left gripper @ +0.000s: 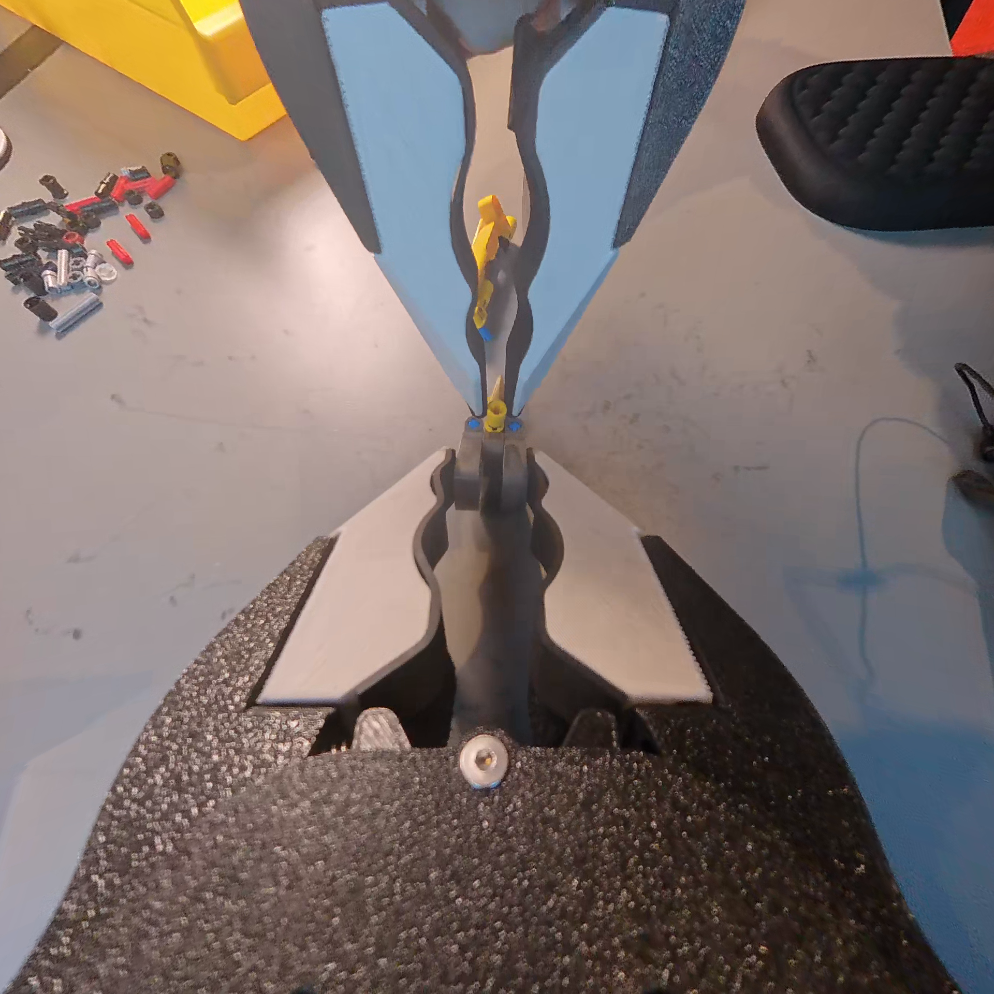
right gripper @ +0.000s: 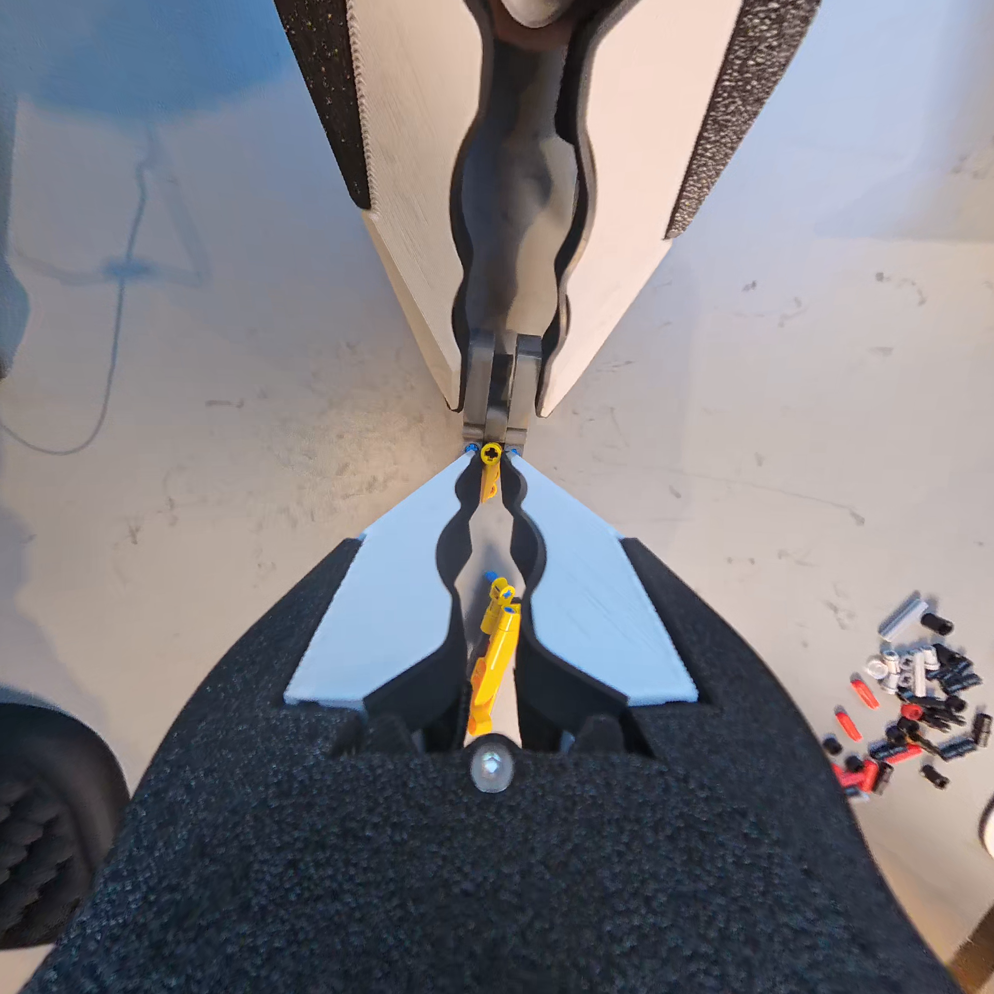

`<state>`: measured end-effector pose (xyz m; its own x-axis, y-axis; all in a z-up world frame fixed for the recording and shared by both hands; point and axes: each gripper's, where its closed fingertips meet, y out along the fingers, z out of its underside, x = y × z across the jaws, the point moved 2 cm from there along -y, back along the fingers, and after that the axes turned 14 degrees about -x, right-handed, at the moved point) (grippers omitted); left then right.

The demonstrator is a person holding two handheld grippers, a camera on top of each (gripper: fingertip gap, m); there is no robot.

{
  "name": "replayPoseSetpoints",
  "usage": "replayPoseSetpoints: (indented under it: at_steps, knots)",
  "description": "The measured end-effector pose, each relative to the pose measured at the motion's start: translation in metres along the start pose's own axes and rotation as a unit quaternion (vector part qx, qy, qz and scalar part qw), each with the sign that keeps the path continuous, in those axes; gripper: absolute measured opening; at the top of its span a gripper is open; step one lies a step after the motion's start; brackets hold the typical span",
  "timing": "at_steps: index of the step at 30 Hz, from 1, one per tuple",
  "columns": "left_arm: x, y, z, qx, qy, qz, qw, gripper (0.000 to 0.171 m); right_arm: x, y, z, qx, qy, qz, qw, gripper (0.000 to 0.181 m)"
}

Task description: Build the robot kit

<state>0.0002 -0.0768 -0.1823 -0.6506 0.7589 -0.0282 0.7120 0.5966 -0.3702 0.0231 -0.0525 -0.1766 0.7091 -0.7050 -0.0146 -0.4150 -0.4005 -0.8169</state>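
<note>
A pale grey worktop filled both views, its surface scuffed and marked with small dark smudges and scratches. Light fell unevenly on it: the left wrist view showed a cool bluish cast with soft shadows, and the right wrist view showed a warmer, cream tone near the middle with blue patches toward the far corners. A thin cable looped across the surface. A black padded rest with a woven texture lay near one edge. A yellow box stood at the far left corner of the left wrist view. No wall, floor or window could be made out.
</note>
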Motion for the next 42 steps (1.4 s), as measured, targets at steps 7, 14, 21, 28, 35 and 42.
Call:
replayPoseSetpoints:
  at_steps: [7,14,21,28,35,42]
  knots:
    - [0.0,-0.001,0.001,0.002,0.0,0.0,1.0,0.025,0.0,0.003,0.0,0.024,0.014,-0.025,0.999,0.005]
    - [0.0,-0.001,0.002,0.002,-0.011,0.008,1.0,0.025,0.0,0.005,0.002,0.031,0.02,-0.032,0.999,0.005]
    - [0.001,-0.005,0.008,0.02,-0.004,0.025,0.999,0.025,0.002,0.0,0.005,-0.001,0.013,-0.01,1.0,0.022]
    - [0.005,-0.009,0.009,0.015,-0.012,0.028,0.999,0.025,0.004,-0.042,0.023,-0.074,0.057,0.053,0.994,0.026]
    - [0.006,-0.009,0.009,0.015,-0.012,0.024,1.0,0.025,0.012,-0.019,0.021,-0.122,0.055,0.088,0.987,0.016]
    - [0.006,-0.009,0.009,0.014,0.059,0.002,0.998,0.025,-0.001,0.0,0.01,-0.129,0.007,0.112,0.985,0.009]
